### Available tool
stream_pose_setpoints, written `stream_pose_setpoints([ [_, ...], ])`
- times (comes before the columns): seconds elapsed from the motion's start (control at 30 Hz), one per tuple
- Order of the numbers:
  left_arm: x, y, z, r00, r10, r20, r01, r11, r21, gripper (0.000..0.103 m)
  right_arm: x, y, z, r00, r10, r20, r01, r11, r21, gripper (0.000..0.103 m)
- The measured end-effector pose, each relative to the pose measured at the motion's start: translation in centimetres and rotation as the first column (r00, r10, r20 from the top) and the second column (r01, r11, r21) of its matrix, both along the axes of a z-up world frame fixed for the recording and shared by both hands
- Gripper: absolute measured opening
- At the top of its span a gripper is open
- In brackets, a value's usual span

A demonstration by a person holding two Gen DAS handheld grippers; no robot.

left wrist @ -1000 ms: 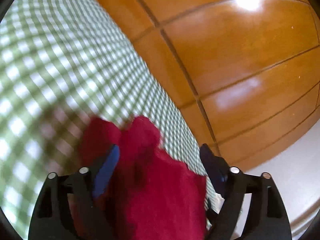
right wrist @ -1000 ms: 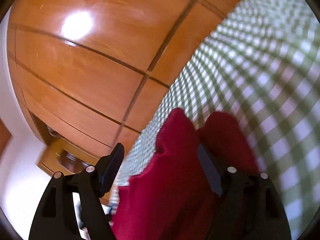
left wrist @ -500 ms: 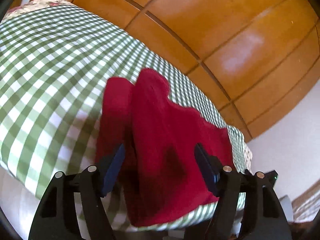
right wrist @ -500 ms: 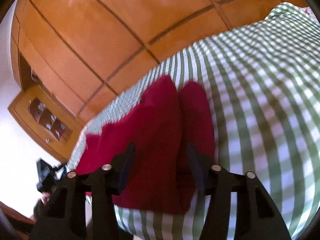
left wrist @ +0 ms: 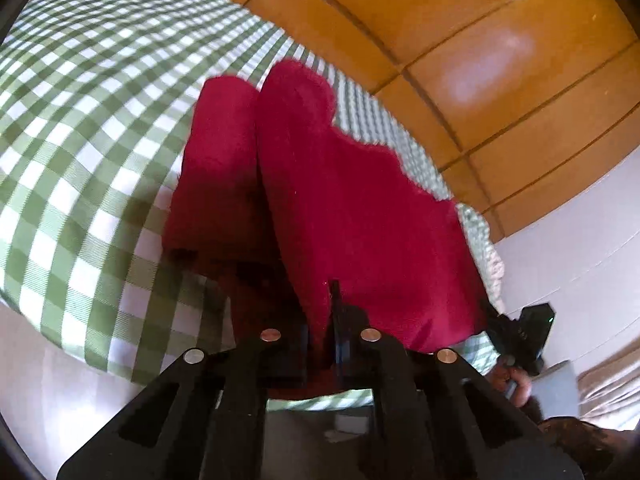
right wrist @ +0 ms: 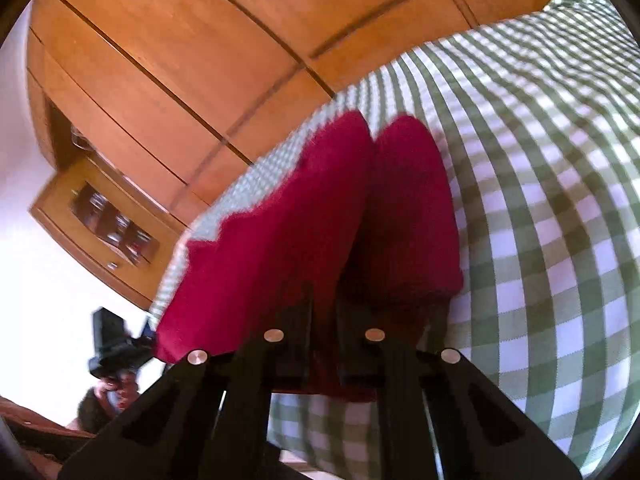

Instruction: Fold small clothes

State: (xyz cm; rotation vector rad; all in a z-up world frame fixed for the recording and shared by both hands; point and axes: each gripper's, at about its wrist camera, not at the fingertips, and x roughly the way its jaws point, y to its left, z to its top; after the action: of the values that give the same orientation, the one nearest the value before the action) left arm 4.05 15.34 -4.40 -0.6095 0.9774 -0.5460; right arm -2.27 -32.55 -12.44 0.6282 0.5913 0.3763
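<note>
In the left wrist view, the red garment runs from bottom centre toward upper centre across the green checked cloth; the left gripper is pinched tight on its near hem. The right gripper likewise clamps the hem, the garment stretching away toward upper centre.

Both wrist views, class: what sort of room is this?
Probably a home bedroom: a green checked bedspread carries a red garment, before wooden panelled cupboards with a small glazed cabinet.
</note>
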Motion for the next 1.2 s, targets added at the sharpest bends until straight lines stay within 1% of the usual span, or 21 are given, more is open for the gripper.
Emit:
stream_pose_setpoints([
  [0.07, -0.5, 0.4, 0.9, 1.0, -0.011, 0.025, 0.012, 1.0, -0.013, 0.007, -1.1, -0.5, 1.2, 0.999, 0.004, 0.037, -0.005, 1.0, 0.026, 0.007],
  [0.13, -1.5, 0.5, 1.8, 0.997, -0.037, 0.063, 0.038, 0.999, -0.018, 0.007, -2.0, -0.4, 1.9, 0.998, 0.012, 0.057, -0.014, 1.0, 0.023, 0.007],
  [0.2, -2.2, 0.4, 2.1, 0.995, -0.061, 0.076, 0.06, 0.998, 0.013, 0.007, -2.6, -0.2, 1.8, 0.998, 0.022, 0.053, -0.022, 1.0, 0.003, 0.007],
  [0.23, -2.5, 0.3, 1.9, 0.995, -0.07, 0.074, 0.068, 0.997, 0.034, 0.007, -2.8, -0.3, 1.4, 0.999, 0.025, 0.042, -0.025, 1.0, -0.009, 0.007],
  [0.3, -2.6, 0.1, 0.7, 0.996, -0.084, 0.041, 0.079, 0.991, 0.105, 0.007, -2.9, -0.4, -0.2, 1.0, 0.017, -0.016, -0.017, 0.999, -0.035, 0.006],
  [0.4, -2.2, 0.3, -1.7, 0.996, -0.093, -0.017, 0.094, 0.983, 0.155, 0.007, -2.7, -1.1, -3.6, 0.995, -0.003, -0.1, 0.001, 1.0, -0.027, 0.006],
  [0.47, -2.1, 0.3, -2.6, 0.994, -0.105, -0.026, 0.108, 0.979, 0.172, 0.007, -2.7, -1.2, -5.0, 0.993, 0.002, -0.115, -0.007, 0.999, -0.045, 0.006],
  [0.5, -2.0, 0.2, -3.0, 0.993, -0.115, -0.025, 0.118, 0.975, 0.187, 0.007, -2.8, -1.4, -5.4, 0.994, 0.005, -0.111, -0.008, 1.0, -0.029, 0.006],
  [0.53, -2.0, 0.3, -3.2, 0.993, -0.117, -0.031, 0.121, 0.976, 0.182, 0.007, -2.8, -1.6, -5.7, 0.994, 0.005, -0.108, -0.006, 1.0, -0.007, 0.006],
  [0.6, -1.9, 0.7, -3.2, 0.994, -0.106, -0.035, 0.109, 0.985, 0.135, 0.007, -2.8, -1.9, -5.7, 0.994, 0.008, -0.11, -0.005, 1.0, 0.026, 0.008],
  [0.63, -2.0, 1.0, -3.1, 0.995, -0.1, -0.028, 0.102, 0.987, 0.126, 0.007, -2.9, -1.8, -5.3, 0.995, 0.008, -0.104, -0.006, 1.0, 0.022, 0.014],
  [0.67, -2.1, 1.2, -2.7, 0.996, -0.087, -0.012, 0.088, 0.988, 0.128, 0.011, -3.1, -1.6, -4.5, 0.996, -0.01, -0.089, 0.009, 1.0, -0.019, 0.017],
  [0.7, -2.2, 1.4, -2.3, 0.997, -0.075, 0.001, 0.075, 0.988, 0.138, 0.014, -3.2, -1.7, -3.7, 0.997, -0.029, -0.075, 0.025, 0.998, -0.054, 0.035],
  [0.73, -2.3, 1.5, -1.7, 0.998, -0.059, 0.025, 0.054, 0.986, 0.158, 0.014, -3.3, -1.5, -2.6, 0.997, -0.059, -0.052, 0.053, 0.993, -0.105, 0.047],
  [0.83, -2.7, 1.8, 1.0, 0.992, 0.019, 0.126, -0.045, 0.977, 0.209, 0.014, -3.1, -0.7, 0.1, 0.995, -0.098, 0.002, 0.097, 0.975, -0.198, 0.047],
  [0.9, -2.8, 1.6, 3.0, 0.979, 0.054, 0.196, -0.099, 0.968, 0.23, 0.014, -2.5, 0.7, 1.8, 0.996, -0.085, 0.039, 0.092, 0.962, -0.258, 0.047],
  [0.93, -2.7, 1.0, 3.7, 0.974, 0.048, 0.222, -0.103, 0.964, 0.245, 0.014, -2.1, 1.5, 2.5, 0.996, -0.066, 0.052, 0.078, 0.956, -0.282, 0.047],
  [1.03, -1.5, -2.3, 5.1, 0.965, -0.041, 0.259, -0.041, 0.952, 0.302, 0.014, 1.0, 4.8, 4.4, 0.997, 0.021, 0.07, 0.007, 0.923, -0.384, 0.047],
  [1.07, -1.1, -3.4, 5.4, 0.962, -0.067, 0.266, -0.022, 0.948, 0.318, 0.014, 1.7, 5.8, 4.5, 0.997, 0.04, 0.069, -0.007, 0.91, -0.414, 0.047],
  [1.13, 0.4, -6.5, 5.3, 0.956, -0.134, 0.26, 0.027, 0.926, 0.377, 0.014, 3.9, 7.8, 4.7, 0.997, 0.061, 0.053, -0.027, 0.871, -0.49, 0.047],
  [1.2, 2.2, -8.5, 4.9, 0.954, -0.169, 0.247, 0.055, 0.91, 0.41, 0.014, 6.4, 9.5, 4.3, 0.998, 0.062, 0.022, -0.039, 0.835, -0.549, 0.047],
])
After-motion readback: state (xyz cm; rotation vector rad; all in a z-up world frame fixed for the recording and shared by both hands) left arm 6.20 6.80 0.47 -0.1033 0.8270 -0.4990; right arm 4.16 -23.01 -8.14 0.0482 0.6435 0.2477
